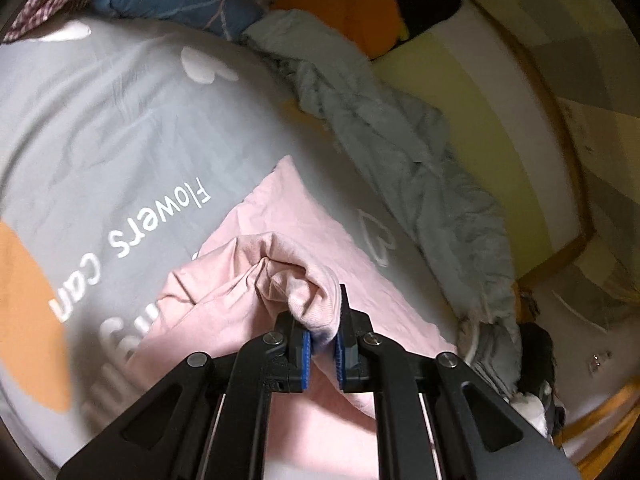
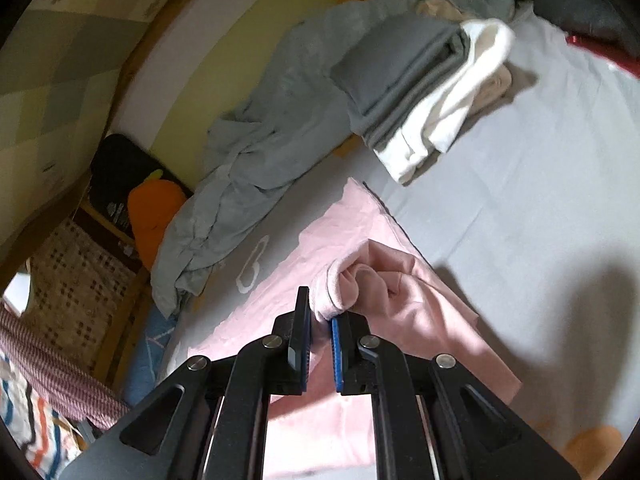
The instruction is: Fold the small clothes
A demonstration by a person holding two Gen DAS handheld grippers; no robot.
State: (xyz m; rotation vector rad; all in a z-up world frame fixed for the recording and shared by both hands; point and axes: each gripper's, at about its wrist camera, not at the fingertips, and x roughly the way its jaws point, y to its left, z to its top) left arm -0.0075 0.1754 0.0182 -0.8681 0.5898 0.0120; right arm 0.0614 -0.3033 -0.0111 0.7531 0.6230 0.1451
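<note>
A small pink garment (image 1: 280,264) lies partly folded on a grey bedsheet (image 1: 120,120) printed with white words. My left gripper (image 1: 322,340) is shut on a bunched ribbed edge of the pink cloth, which bulges up from between the blue pads. In the right wrist view the same pink garment (image 2: 420,300) spreads over the sheet (image 2: 520,200), and my right gripper (image 2: 320,328) is shut on another ribbed, rolled edge of it. Both pinched edges are lifted slightly above the rest of the cloth.
A crumpled grey blanket (image 1: 400,140) runs along the bed's far side beside a yellow and white wall (image 1: 500,120). An orange cushion (image 1: 352,12) lies past it. A stack of folded grey, white and beige clothes (image 2: 420,88) sits on the sheet behind the pink garment.
</note>
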